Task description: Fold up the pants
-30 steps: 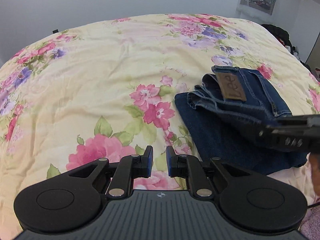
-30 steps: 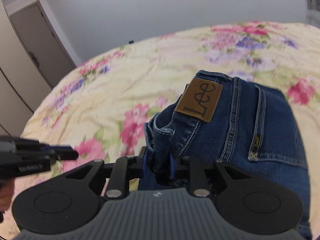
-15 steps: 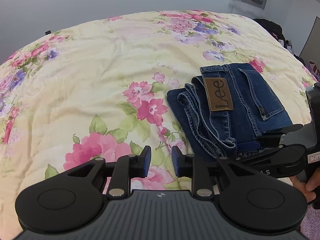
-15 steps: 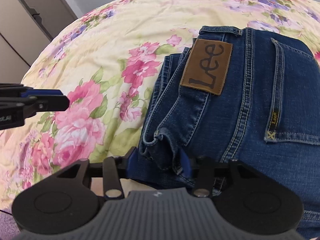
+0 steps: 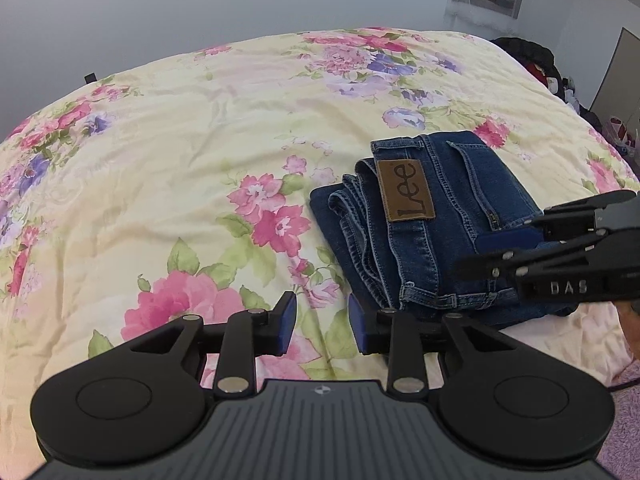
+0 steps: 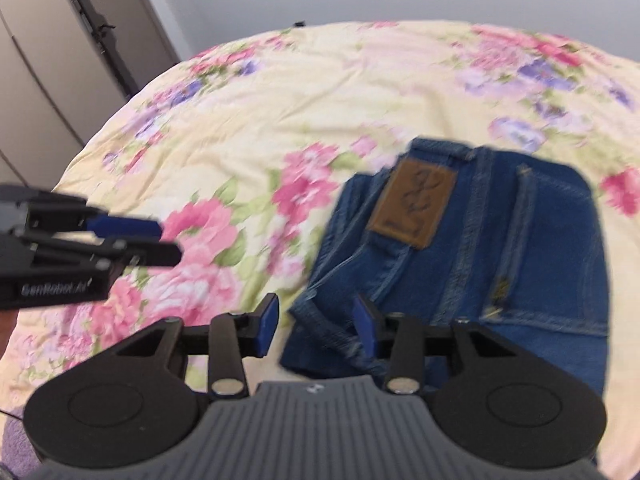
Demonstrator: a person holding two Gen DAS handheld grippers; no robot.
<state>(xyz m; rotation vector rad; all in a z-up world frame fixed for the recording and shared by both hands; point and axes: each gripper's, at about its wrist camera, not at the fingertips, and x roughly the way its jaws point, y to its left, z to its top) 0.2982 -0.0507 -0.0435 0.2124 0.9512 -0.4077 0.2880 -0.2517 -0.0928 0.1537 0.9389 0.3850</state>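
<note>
Blue Lee jeans (image 5: 432,216) lie folded in a compact stack on the floral bedspread (image 5: 200,140), brown leather patch up. They also show in the right wrist view (image 6: 500,256), blurred. My left gripper (image 5: 322,322) is open and empty over the bedspread, just left of the jeans' near corner. My right gripper (image 6: 316,322) is open and empty above the jeans' near left corner, not holding the cloth. It shows from the side in the left wrist view (image 5: 516,252), and the left gripper shows in the right wrist view (image 6: 156,240).
The yellow floral bedspread covers the whole bed. Dark clothes (image 5: 536,60) are piled beyond the bed's far right edge. Wardrobe doors (image 6: 60,60) stand to the left. A grey wall (image 5: 240,0) is behind the bed.
My right gripper opened and let go of the jeans' folded edge, then drew back and up. The jeans now lie flat. My left gripper opened wider.
</note>
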